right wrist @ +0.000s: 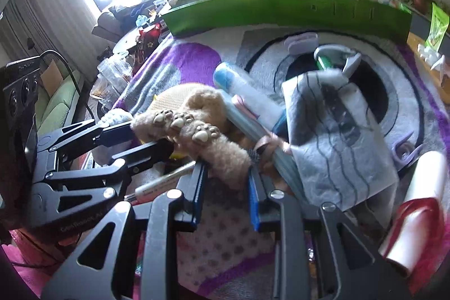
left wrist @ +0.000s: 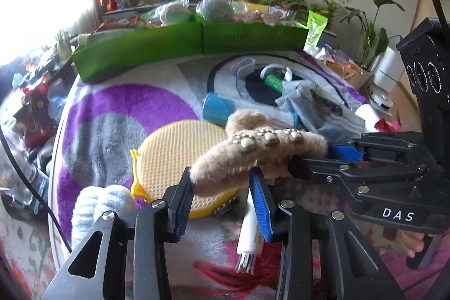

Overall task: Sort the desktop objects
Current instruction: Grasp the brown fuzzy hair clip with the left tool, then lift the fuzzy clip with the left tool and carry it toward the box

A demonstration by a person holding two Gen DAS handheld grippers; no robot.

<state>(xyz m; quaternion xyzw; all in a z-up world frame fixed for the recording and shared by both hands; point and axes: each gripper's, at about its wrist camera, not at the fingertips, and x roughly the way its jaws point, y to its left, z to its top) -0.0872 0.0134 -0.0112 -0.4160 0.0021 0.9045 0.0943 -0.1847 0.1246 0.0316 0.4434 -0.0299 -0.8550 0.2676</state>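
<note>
A fleecy blanket patterned with purple, grey and white circles covers the tabletop, with potted plants and a dark screen along the wall behind. Two green fabric bins stuffed with packets stand along the blanket's far edge.

Near the middle of the blanket, a tan plush hair claw clip studded with cream paw-print ornaments is raised above a round yellow mesh pad. The left gripper has its blue-padded fingers set narrowly around one furry end of the clip, and the right gripper grips the opposite end in the same way, so both grippers clamp the same clip between them.

A white tube with a silver cap lies on the blanket beneath the clip. A fluffy pale blue item sits just beside the pad towards the blanket's near left edge. Beyond the clip lie a blue cylindrical roll and a grey cloth with dark wavy lines, which partly covers a black-handled knife. A green bottle rests farther back.
</note>
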